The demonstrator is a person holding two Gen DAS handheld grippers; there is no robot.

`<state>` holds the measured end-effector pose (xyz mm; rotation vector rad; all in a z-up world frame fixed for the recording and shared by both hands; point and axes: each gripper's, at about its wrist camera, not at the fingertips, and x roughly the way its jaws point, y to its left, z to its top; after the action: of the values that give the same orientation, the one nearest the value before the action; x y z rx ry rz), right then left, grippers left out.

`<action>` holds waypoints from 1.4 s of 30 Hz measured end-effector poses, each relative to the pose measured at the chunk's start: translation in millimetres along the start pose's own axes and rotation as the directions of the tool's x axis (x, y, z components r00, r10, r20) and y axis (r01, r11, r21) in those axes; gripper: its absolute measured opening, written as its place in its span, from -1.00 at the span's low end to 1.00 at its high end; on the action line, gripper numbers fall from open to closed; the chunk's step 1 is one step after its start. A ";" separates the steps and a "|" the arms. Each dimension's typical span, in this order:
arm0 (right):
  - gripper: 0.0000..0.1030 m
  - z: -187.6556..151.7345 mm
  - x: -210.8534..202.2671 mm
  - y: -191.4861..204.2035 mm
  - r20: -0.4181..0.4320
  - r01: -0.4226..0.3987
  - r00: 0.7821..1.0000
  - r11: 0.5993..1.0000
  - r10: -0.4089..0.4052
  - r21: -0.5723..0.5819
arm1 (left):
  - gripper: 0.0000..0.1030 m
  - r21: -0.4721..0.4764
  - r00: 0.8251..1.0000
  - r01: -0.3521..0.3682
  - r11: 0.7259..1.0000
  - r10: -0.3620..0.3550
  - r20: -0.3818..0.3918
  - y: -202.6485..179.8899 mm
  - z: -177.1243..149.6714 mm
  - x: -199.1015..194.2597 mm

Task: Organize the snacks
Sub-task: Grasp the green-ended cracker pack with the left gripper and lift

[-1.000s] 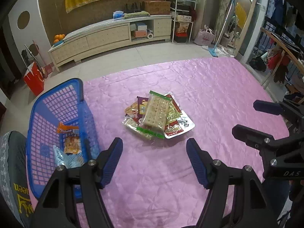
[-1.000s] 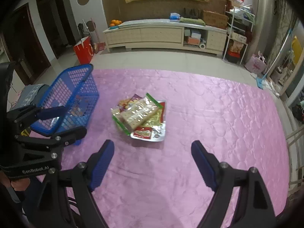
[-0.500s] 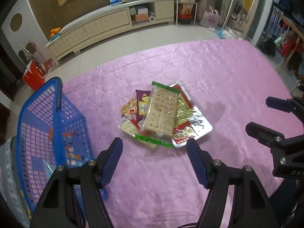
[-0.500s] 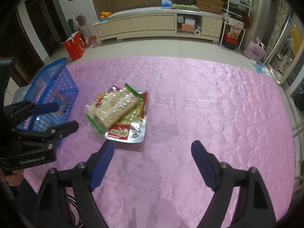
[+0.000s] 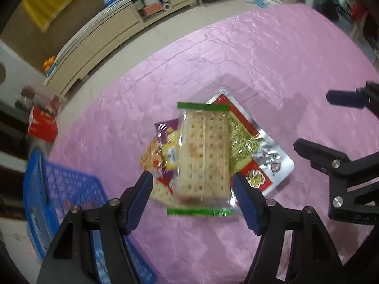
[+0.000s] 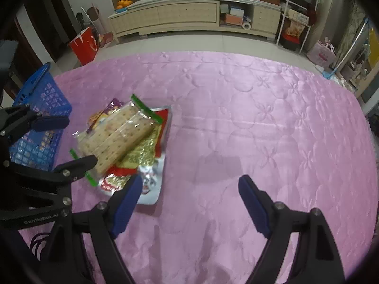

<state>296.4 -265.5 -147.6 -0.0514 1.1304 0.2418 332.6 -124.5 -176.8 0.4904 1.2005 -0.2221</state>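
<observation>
Snacks are heaped in one small pile on a pink quilted cloth, and every place below is given from the cracker pack on top of that pile. Under the cracker pack lie a silver-and-red pouch, a yellow-green packet and a purple-and-orange packet, all overlapping. The pouch's silver corner juts out furthest on the side toward the right claw.

The left claw is seen poised over the near green end of the cracker pack, its jaws standing apart with the pack's near end between the blue pads; whether the pads touch the wrapper cannot be told through the blur. The right claw is held wide open and grips nothing; its left pad is seen just over the pouch's silver corner, and only bare cloth lies between its pads.

A blue basket stands beside the pile on the left claw's side, close to the cloth's edge, with a few wrapped items seen dimly through its mesh. Beyond the cracker pack and out past the right claw, the cloth is left open up to its far edge, where the tiled floor begins. A long low cabinet is set against the wall beyond that floor.
</observation>
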 end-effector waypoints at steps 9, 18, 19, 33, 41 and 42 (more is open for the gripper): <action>0.67 -2.2 3.7 -17.9 0.007 0.038 0.999 0.999 -0.038 -0.024 | 0.31 0.042 0.996 0.024 0.999 -0.020 -0.086 -14.8 11.3 36.7; 0.67 -8.6 2.6 -27.3 -0.010 0.008 1.000 1.000 -0.008 0.025 | 0.00 0.003 0.998 0.023 1.000 -0.023 -0.060 -12.9 0.2 31.7; 0.67 -8.4 2.7 -25.5 -0.012 0.004 1.000 1.000 -0.004 0.027 | 0.00 -0.004 0.998 0.028 1.000 -0.028 -0.049 -12.8 -1.8 27.5; 0.67 13.5 16.4 14.4 -0.074 -0.092 0.993 0.996 0.091 -0.003 | 0.00 -0.149 0.997 0.014 0.989 -0.002 0.082 27.2 -43.0 -29.7; 0.67 29.8 47.9 46.6 -0.176 -0.146 0.975 0.989 0.139 -0.028 | 0.00 -0.249 0.998 -0.004 0.969 0.019 0.059 41.9 -66.2 -38.7; 0.67 31.1 50.8 48.5 -0.197 -0.150 0.970 0.988 0.141 -0.030 | 0.00 -0.251 0.998 -0.002 0.968 0.017 0.059 41.9 -67.9 -38.6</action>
<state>334.0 -204.9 -176.0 -0.0318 1.3258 0.3999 279.5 -59.1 -149.2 0.2664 1.1476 -0.0743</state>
